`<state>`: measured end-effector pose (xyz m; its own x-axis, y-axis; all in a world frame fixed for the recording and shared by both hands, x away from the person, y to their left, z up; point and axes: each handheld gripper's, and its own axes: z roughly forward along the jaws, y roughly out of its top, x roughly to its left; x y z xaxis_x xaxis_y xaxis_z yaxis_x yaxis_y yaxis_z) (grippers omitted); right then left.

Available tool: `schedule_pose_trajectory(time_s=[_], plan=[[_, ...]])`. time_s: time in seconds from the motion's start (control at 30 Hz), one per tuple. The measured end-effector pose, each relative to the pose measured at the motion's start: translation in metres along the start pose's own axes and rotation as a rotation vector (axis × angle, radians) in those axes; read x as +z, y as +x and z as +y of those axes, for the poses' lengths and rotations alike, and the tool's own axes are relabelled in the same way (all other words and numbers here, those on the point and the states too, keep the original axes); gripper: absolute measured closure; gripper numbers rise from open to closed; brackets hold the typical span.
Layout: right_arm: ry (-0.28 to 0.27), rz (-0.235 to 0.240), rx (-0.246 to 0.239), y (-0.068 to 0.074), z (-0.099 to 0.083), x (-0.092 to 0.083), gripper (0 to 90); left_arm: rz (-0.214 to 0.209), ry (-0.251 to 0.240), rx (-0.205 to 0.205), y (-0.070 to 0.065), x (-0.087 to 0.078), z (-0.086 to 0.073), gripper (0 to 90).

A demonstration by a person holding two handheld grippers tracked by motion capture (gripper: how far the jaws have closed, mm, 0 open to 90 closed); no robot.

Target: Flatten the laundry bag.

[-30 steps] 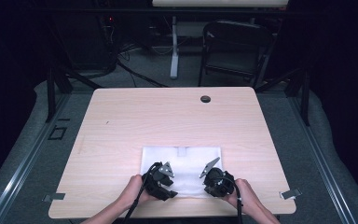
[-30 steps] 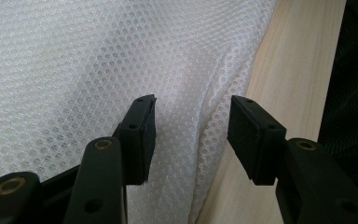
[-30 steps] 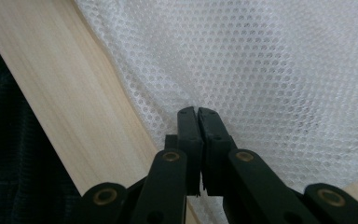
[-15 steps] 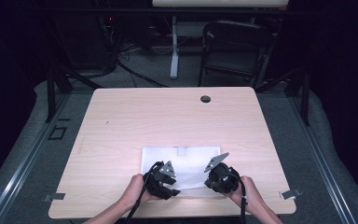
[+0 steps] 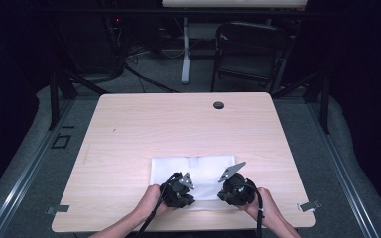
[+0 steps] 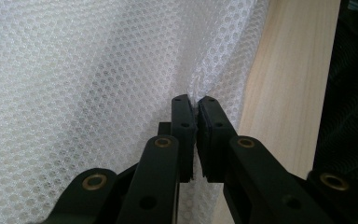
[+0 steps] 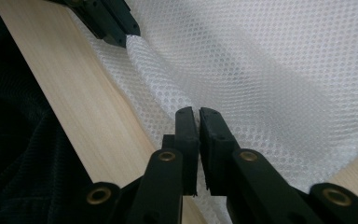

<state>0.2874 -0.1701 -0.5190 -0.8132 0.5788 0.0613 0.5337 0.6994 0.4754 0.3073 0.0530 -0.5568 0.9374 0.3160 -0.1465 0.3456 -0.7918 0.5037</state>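
White mesh cloth (image 5: 198,171) on table (image 5: 144,129), near edge pinched between fingers of left gripper (image 6: 196,103) and right gripper (image 7: 195,113).

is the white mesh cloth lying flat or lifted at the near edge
Lifted at the near edge: the white mesh cloth bulges up where the left gripper and right gripper pinch it.

I see a white mesh cloth (image 5: 198,171) with tiny holes lying flat near my edge of the table, its near edge pinched up into folds.
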Motion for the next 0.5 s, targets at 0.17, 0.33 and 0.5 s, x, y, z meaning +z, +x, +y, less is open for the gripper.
schedule_pose_trajectory(time_s=[0.17,0.33,0.5], plan=[[-0.035,-0.010,0.004,-0.001,-0.003,-0.008,79.7,-0.015,-0.001,-0.027,0.004,0.001,0.002,86.1],[-0.060,0.010,-0.030,0.006,-0.004,-0.009,89.2,-0.006,-0.009,-0.031,0.003,0.002,0.004,86.2],[-0.015,0.021,-0.058,0.016,-0.002,0.004,90.0,0.000,-0.014,-0.032,0.002,0.000,0.004,86.3]])
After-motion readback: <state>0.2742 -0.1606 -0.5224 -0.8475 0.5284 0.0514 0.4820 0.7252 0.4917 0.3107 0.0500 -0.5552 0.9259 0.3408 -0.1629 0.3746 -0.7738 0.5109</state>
